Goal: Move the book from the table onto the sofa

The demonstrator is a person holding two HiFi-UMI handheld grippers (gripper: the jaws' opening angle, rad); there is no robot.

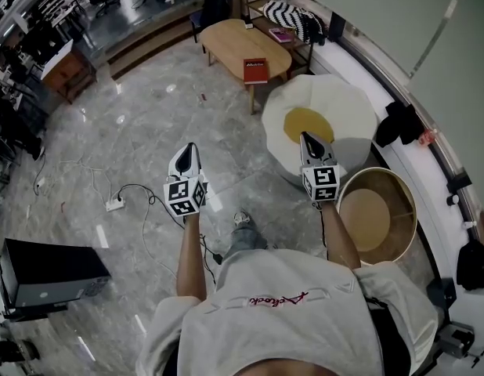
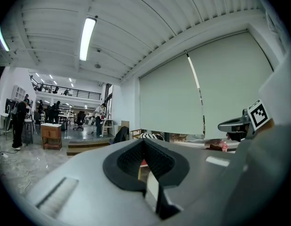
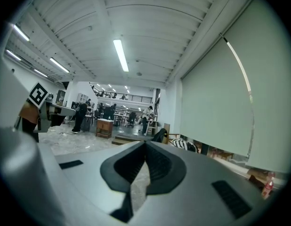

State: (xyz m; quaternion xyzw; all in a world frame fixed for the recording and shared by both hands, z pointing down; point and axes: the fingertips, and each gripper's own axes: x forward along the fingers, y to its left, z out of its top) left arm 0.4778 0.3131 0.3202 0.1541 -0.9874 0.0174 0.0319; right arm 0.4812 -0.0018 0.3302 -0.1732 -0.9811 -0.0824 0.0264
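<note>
1. Both claws are clenched on nothing: left gripper point(image 1: 189, 150) and right gripper point(image 1: 308, 139) point level over the grey marble floor point(image 1: 140, 124).
2. The white fried-egg-shaped sofa with yellow centre point(image 1: 344, 104) lies just ahead of the right gripper.
3. The red hardback book point(image 1: 255, 70) lies flat at the near end of the oval wooden table point(image 1: 226, 37), well apart from both grippers.
4. Judged step: approach. Next, reach the table, open a claw and pinch the book's edge.

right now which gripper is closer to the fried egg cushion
The right gripper: in the head view its tip overlaps the fried egg cushion, while the left gripper hangs over grey floor.
</note>
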